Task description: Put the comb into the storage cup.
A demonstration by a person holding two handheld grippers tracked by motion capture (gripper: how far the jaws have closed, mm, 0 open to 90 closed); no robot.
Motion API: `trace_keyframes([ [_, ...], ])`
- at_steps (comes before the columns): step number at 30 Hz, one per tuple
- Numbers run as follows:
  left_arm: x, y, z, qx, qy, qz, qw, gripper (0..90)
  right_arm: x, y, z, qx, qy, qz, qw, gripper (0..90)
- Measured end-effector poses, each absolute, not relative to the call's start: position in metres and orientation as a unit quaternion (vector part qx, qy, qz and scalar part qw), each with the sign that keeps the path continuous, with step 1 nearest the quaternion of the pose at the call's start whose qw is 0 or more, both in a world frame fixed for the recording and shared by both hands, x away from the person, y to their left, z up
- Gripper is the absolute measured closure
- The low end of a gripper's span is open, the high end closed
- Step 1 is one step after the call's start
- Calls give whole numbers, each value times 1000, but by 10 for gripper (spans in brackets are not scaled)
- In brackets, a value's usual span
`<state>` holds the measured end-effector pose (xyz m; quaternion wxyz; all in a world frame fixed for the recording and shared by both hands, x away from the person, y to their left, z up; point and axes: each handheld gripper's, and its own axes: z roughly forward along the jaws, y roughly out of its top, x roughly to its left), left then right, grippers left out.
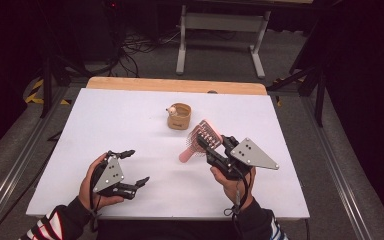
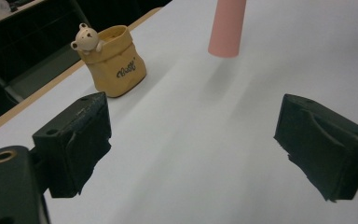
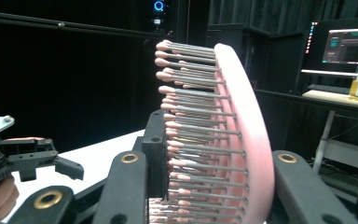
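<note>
Left gripper: jaws wide apart, nothing between them, hovering low over the white table at the near left. Matte black pads with ragged edges in the left gripper view.
Pouch holder: small tan sack-shaped cup, soft-looking wrinkled sides, script lettering, little white bear figure on the rim. Stands upright mid-table, mouth open, looks empty from above but inside is hard to tell.
Hairbrush: pink plastic paddle brush, smooth rounded handle, curved back, grey pins with pink ball tips. Lifted off the table, between pouch holder and right hand, handle pointing down-left toward the tabletop.
Right gripper: clamped on the brush head, one jaw in the bristles, the other on the smooth back, as the right gripper view shows.
Step in hand: brush picked up and carried, probably headed for the pouch holder.
Next move: swing the handle over the holder's mouth, lower handle-first, then release. Holder is light and could tip; the free left gripper could steady it.
</note>
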<state>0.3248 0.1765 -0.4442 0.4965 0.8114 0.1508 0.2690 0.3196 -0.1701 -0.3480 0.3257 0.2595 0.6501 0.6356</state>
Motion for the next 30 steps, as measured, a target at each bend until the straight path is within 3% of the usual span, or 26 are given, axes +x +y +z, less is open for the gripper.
trace_keyframes([
  [11, 323, 207, -456, 805, 187, 248, 505, 96, 318, -174, -344, 258, 646, 635, 336, 636],
  [30, 316, 236, -463, 806, 217, 257, 487, 83, 316, -186, -336, 266, 629, 639, 355, 635],
])
